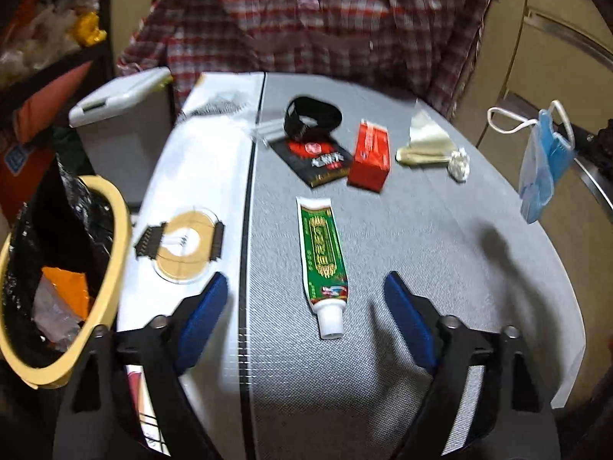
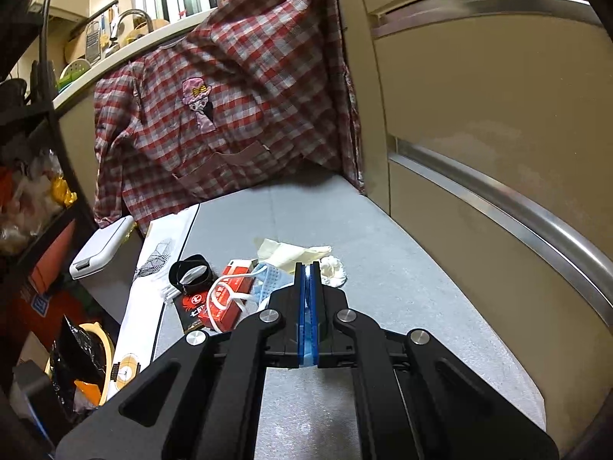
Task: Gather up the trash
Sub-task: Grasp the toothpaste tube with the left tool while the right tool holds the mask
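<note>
A green toothpaste tube (image 1: pixel 323 260) with a white cap lies on the grey table (image 1: pixel 440 260). My left gripper (image 1: pixel 306 306) is open just above it, one blue pad on each side of the cap end, neither touching. My right gripper (image 2: pixel 308 272) is shut on a blue face mask (image 2: pixel 268 280), pinched between its pads. In the left wrist view the face mask (image 1: pixel 544 165) hangs in the air over the table's right edge, white ear loops dangling. A yellow-rimmed trash bin (image 1: pixel 118 230), lined with a black bag, stands left of the table with some rubbish inside.
Further back on the table lie a red box (image 1: pixel 371 157), a black packet (image 1: pixel 314 161), a black band (image 1: pixel 312 119), a beige wrapper (image 1: pixel 425 142) and a crumpled tissue (image 1: pixel 459 161). A white lidded bin (image 1: pixel 122 96) stands at back left. A checked garment (image 2: pixel 230 115) hangs behind; cabinet fronts (image 2: pixel 479 134) line the right.
</note>
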A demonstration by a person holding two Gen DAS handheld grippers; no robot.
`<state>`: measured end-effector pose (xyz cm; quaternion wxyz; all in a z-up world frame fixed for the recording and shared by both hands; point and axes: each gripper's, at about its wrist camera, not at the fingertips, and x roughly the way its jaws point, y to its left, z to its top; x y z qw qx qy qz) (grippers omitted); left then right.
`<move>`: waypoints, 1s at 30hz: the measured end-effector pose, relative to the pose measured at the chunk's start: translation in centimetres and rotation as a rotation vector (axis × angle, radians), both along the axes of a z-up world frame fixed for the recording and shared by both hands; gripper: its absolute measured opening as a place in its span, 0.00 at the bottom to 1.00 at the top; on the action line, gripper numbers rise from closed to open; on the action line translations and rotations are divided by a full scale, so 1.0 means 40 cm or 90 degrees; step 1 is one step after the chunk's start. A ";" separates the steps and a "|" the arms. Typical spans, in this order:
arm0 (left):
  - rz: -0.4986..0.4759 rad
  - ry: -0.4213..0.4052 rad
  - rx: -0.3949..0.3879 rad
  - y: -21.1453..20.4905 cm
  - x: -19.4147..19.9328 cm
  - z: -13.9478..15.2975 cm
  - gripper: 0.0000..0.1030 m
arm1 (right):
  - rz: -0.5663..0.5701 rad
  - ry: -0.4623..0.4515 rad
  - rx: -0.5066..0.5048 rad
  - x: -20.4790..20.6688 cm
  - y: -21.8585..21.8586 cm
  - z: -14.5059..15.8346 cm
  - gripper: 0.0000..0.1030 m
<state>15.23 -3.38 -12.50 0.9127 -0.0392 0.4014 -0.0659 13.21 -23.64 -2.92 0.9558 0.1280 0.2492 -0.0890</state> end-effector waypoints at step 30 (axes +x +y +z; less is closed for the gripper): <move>0.049 -0.111 -0.041 0.238 -0.044 0.270 0.17 | 0.164 -0.027 -0.035 -0.010 0.230 0.054 0.02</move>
